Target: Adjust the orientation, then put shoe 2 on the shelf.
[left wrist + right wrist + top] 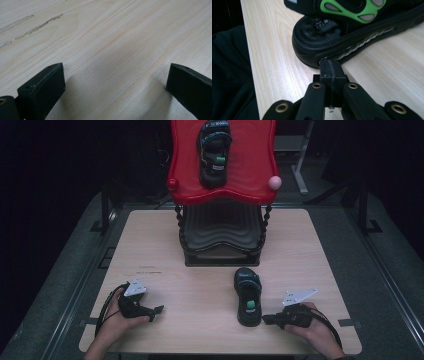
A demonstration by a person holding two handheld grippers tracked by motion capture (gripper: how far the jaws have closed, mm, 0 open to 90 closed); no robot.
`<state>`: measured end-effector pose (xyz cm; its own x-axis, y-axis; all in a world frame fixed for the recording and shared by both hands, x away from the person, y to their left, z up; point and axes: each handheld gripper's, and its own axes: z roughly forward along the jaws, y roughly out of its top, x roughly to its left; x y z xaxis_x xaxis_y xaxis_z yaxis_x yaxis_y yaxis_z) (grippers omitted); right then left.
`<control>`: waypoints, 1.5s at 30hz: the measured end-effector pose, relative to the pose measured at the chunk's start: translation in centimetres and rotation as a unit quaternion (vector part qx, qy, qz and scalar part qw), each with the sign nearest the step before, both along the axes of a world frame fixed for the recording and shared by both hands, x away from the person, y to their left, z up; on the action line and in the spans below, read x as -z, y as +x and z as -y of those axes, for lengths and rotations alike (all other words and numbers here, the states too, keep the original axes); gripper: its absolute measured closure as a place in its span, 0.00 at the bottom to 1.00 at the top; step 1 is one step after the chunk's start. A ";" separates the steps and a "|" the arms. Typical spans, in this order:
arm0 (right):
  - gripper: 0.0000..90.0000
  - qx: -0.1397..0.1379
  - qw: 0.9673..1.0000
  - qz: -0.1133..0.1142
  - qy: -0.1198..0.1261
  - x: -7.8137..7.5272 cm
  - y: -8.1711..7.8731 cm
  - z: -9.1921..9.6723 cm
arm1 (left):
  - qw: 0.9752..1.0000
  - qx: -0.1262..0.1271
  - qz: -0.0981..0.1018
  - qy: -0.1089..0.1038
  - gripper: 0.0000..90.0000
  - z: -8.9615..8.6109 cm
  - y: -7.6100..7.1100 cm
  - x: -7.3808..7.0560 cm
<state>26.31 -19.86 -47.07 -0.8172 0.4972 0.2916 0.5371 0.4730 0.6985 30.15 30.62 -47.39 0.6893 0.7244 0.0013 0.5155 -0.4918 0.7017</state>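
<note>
My right gripper (331, 72), jaws pressed flat together on nothing, noses against the heel of the black sandal (248, 296) lying near the table's front edge, probably to nudge it. Its ridged rubber sole and glossy green strap (348, 10) show close. Left of the sandal, my left gripper (150, 312) rests open on pale woodgrain.

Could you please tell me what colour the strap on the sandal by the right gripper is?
Bright green on the black sandal, clearest in the right gripper view.

Rack (222, 237) is set at table (150, 245) centre-top, w/ one sandal (214, 152) on its top shelf. 2nd sandal (248, 296) is laid below, lower centre-right, btwn left gripper (159, 310) & right gripper (265, 319).
</note>
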 end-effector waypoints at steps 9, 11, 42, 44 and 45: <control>0.84 0.078 0.995 0.041 0.037 -2.2 0.5 2.8 | 1.000 0.002 0.000 0.000 0.01 0.0 0.0 0.0; 0.79 0.088 0.994 0.053 0.049 -2.8 0.6 3.1 | 1.000 0.002 0.000 0.000 0.01 0.0 0.0 0.0; 0.51 0.059 0.990 0.083 0.102 -3.9 5.2 -1.9 | 1.000 0.000 0.000 0.000 0.01 0.0 0.0 0.0; 0.52 0.060 0.990 0.082 0.103 -3.7 5.5 -2.1 | 1.000 0.000 0.001 0.000 0.01 0.0 0.0 0.0; 0.53 0.061 0.990 0.080 0.102 -3.5 5.8 -2.2 | 1.000 0.000 0.000 0.000 0.01 0.0 0.0 0.0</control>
